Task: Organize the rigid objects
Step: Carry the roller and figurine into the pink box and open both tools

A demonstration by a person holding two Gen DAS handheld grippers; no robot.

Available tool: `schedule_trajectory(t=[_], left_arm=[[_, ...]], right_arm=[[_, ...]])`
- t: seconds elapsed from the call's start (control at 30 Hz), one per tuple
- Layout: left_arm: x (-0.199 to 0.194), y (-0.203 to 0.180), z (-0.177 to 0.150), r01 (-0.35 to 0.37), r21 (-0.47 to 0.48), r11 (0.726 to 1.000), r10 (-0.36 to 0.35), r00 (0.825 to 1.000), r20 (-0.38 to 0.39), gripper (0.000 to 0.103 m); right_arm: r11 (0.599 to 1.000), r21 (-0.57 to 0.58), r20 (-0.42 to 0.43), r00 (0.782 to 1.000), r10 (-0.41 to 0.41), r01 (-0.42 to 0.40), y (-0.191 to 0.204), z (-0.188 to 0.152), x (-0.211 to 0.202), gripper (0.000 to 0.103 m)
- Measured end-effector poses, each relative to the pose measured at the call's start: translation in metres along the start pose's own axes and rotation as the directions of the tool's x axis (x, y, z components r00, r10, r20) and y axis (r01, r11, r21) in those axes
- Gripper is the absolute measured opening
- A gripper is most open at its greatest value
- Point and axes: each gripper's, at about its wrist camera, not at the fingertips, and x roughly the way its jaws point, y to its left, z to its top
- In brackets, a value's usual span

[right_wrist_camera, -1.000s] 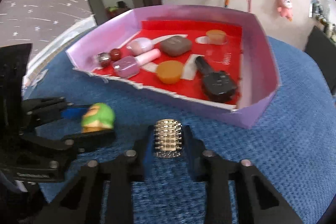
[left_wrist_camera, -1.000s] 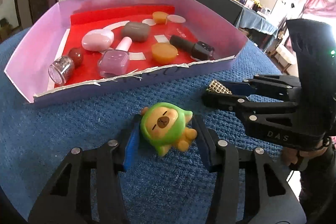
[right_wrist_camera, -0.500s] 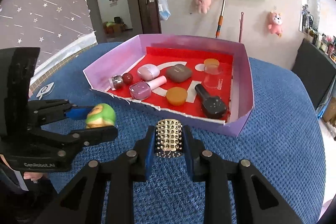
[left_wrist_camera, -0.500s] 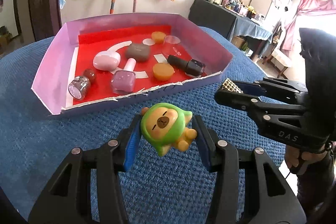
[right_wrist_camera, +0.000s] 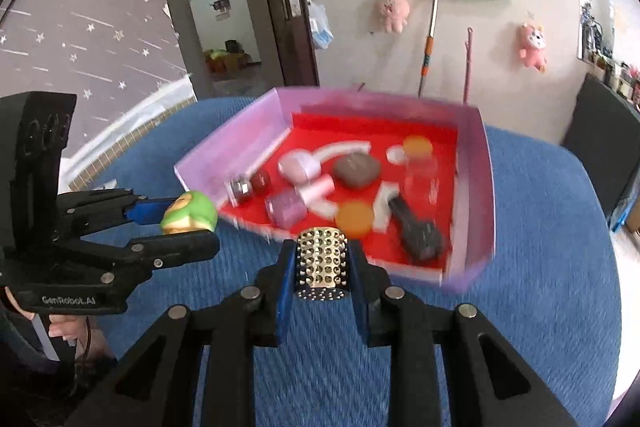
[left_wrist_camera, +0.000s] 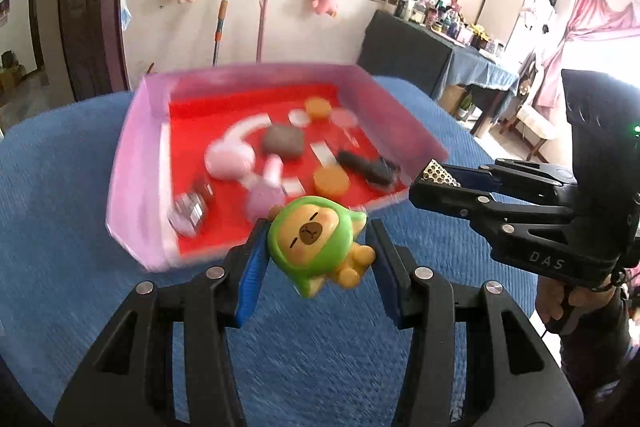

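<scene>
Both grippers loaded, box ahead of the fingers.
Left gripper (left_wrist_camera: 316, 247) pinches the capybara figure (left_wrist_camera: 316, 247); right gripper (right_wrist_camera: 322, 263) pinches the studded cylinder (right_wrist_camera: 322, 259); purple box (right_wrist_camera: 486, 187) lies beyond the fingertips.

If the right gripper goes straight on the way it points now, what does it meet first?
Probably the near wall of the purple tray, or, if it clears that, the orange disc just inside. The right gripper holds a studded gold cylinder. Depth is hard to judge here.
</scene>
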Motion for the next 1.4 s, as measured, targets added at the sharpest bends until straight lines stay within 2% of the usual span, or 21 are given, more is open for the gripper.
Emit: schedule_trajectory(t=[0.1,0.23,0.37,0.5,0.7,0.9,1.13,1.4], left_arm=[[0.008,0.016,0.032,-0.001,0.007,1.000,0.001,1.000,-0.030,0.046],[0.035,0.038,0.072,-0.038,0.027,0.999,0.041,0.993,-0.112,0.046],[0.075,0.063,0.101,-0.084,0.052,0.995,0.093,0.976,-0.199,0.046],[0.103,0.079,0.111,-0.105,0.067,0.992,0.119,0.958,-0.262,0.046],[0.142,0.098,0.113,-0.143,0.097,0.985,0.169,0.920,-0.354,0.046],[0.163,0.106,0.113,-0.163,0.103,0.981,0.190,0.897,-0.399,0.046],[0.178,0.111,0.114,-0.179,0.104,0.978,0.206,0.884,-0.419,0.046],[0.181,0.107,0.115,-0.189,0.104,0.976,0.215,0.880,-0.424,0.047]], right_arm=[[0.999,0.009,-0.021,0.999,0.038,-0.038,-0.005,0.036,0.014,0.027],[0.998,0.034,-0.069,0.996,0.055,-0.053,-0.011,0.080,0.049,0.027],[0.995,0.094,-0.140,0.989,0.052,-0.039,-0.024,0.114,0.097,0.027],[0.993,0.119,-0.234,0.972,0.029,-0.001,-0.035,0.133,0.146,0.027],[0.986,0.163,-0.305,0.952,0.012,0.040,-0.051,0.144,0.186,0.027],[0.983,0.163,-0.368,0.930,-0.018,0.083,-0.060,0.147,0.216,0.027],[0.988,0.119,-0.415,0.909,-0.042,0.099,-0.056,0.144,0.234,0.027],[0.988,0.116,-0.423,0.905,-0.044,0.102,-0.056,0.144,0.239,0.027]])
